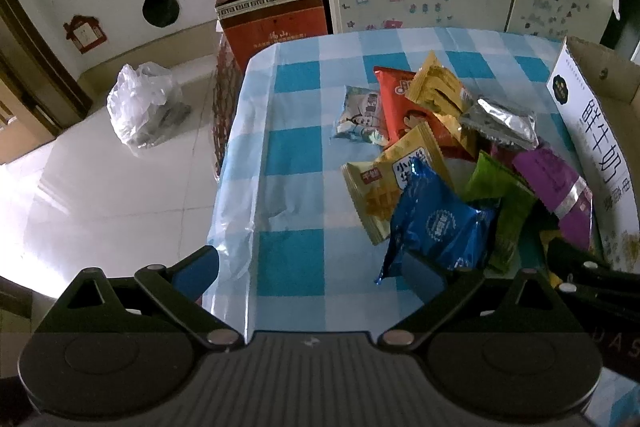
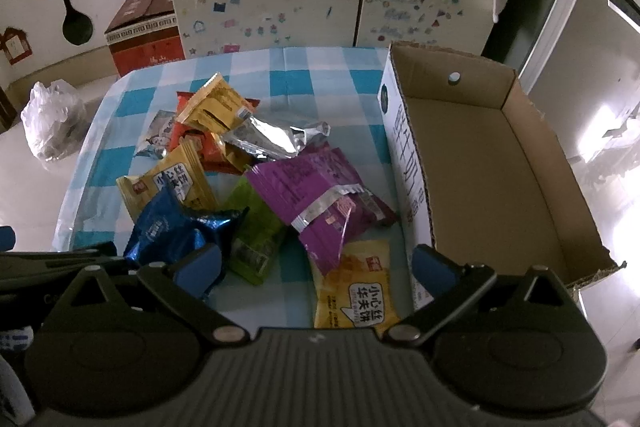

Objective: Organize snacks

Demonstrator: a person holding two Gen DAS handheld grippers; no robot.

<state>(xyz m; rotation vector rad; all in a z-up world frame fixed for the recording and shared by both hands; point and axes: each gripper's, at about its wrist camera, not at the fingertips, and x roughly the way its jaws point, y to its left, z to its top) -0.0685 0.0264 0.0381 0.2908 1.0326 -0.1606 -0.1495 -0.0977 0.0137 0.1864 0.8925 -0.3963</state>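
both tools, left tool (image 1: 312, 269) and right tool (image 2: 316, 267), are hovering spread wide; best pinching the purple packet (image 2: 320, 195) by its edge, then lifting toward the cardboard box (image 2: 492, 163).

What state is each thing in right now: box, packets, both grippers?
cardboard box: open, nothing inside, on the table right of the pile
snack pile: loose heap on the checked tablecloth, none boxed yet
purple packet: on top, overlapping the green packet
left gripper: open, holding nothing
right gripper: open, holding nothing
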